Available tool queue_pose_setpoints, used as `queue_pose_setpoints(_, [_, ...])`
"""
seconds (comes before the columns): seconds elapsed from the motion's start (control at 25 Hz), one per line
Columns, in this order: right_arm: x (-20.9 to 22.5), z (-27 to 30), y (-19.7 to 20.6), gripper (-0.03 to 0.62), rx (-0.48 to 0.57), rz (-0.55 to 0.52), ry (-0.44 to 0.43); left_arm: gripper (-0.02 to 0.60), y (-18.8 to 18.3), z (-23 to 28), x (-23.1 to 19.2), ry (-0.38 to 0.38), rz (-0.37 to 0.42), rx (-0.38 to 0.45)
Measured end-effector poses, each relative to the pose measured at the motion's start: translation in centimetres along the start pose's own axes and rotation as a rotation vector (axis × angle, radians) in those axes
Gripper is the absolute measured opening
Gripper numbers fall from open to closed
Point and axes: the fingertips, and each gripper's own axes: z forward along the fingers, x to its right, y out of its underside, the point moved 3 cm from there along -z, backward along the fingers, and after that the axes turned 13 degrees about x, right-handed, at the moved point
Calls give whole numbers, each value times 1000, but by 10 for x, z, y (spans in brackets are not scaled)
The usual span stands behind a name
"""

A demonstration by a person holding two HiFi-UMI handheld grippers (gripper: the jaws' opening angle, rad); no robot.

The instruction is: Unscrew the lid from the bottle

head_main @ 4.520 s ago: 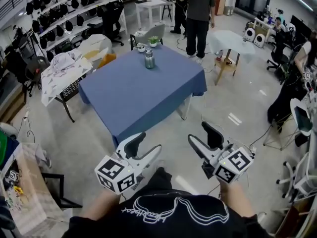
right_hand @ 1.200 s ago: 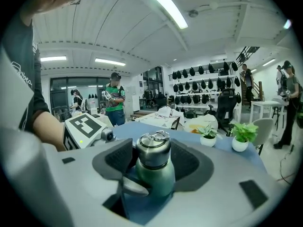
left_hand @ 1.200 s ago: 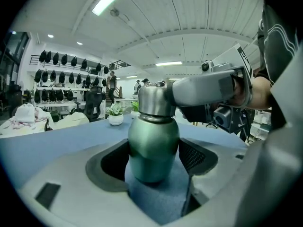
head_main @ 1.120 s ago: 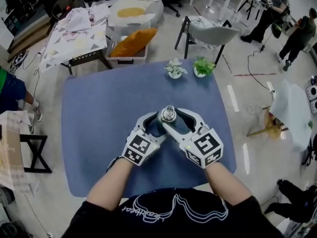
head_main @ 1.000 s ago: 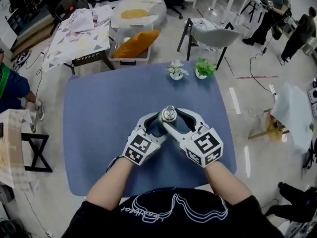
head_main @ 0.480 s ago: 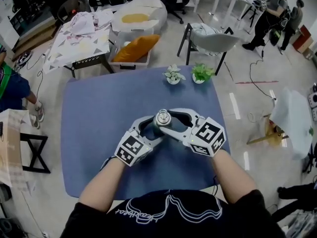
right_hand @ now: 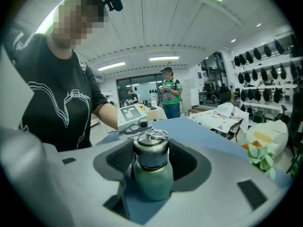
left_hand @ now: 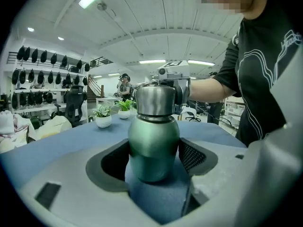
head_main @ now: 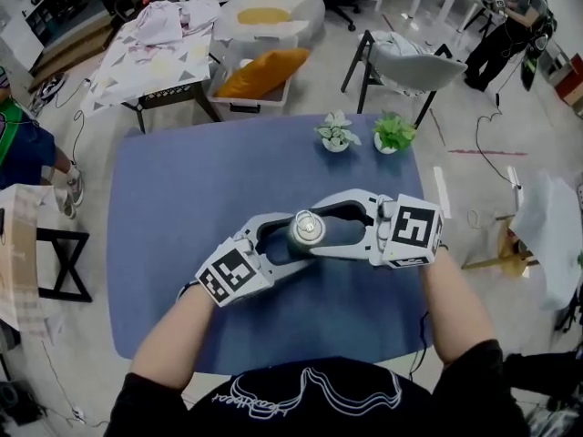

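A green metal bottle (left_hand: 154,145) with a silver lid (head_main: 307,228) stands upright on the blue table (head_main: 182,208). My left gripper (head_main: 284,240) comes in from the lower left and is shut on the bottle's green body (right_hand: 152,178), one pad on each side. My right gripper (head_main: 330,229) reaches in from the right, higher up. Its jaws are shut on the lid (right_hand: 151,150), which carries a small ring on top. Seen in the left gripper view, the right gripper (left_hand: 163,96) holds the lid (left_hand: 154,100) from behind.
Two small potted plants (head_main: 336,133) (head_main: 393,133) stand at the table's far edge. Beyond it are a grey chair (head_main: 410,62), a bin with an orange cushion (head_main: 264,71) and a cloth-covered side table (head_main: 150,53). People stand at the far right.
My right gripper has swung round the lid from the lower right to the right, counterclockwise seen from above. The left gripper keeps its hold on the bottle's body.
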Motion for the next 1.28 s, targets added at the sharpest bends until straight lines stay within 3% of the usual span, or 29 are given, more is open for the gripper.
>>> queue_pose_setpoints(0.24, [2,1,0,241,-9,-16,-117,333,0,0,-2,80,19,-19])
queue_pose_setpoints(0.44, [-1,1,2,242,-27,-53,-65,333,1,-1,-1,62,13,-18])
queue_pose_setpoints(0.48, [-2,2,1,255,-17,-71,-35,333,1,-1,-1,53,11,-18])
queue_pose_setpoints(0.52, [-3,2,-1,309,0,-85,3,333,1,-1,0,41,9,-17])
queue_pose_setpoints(0.6, [-3,1,-3,345,35,-98,98,333,0,-1,1,1,1,-16])
queue_pose_setpoints(0.8, [-8,0,-11,347,131,-54,322,333,0,-1,7,-165,-28,-20])
queue_pose_setpoints(0.96, [-11,-3,-11,328,145,-5,484,333,-1,-2,11,-288,-42,-12])
queue_pose_setpoints(1.28, [-21,3,-1,294,113,-26,591,333,2,-3,14,-494,-88,-6])
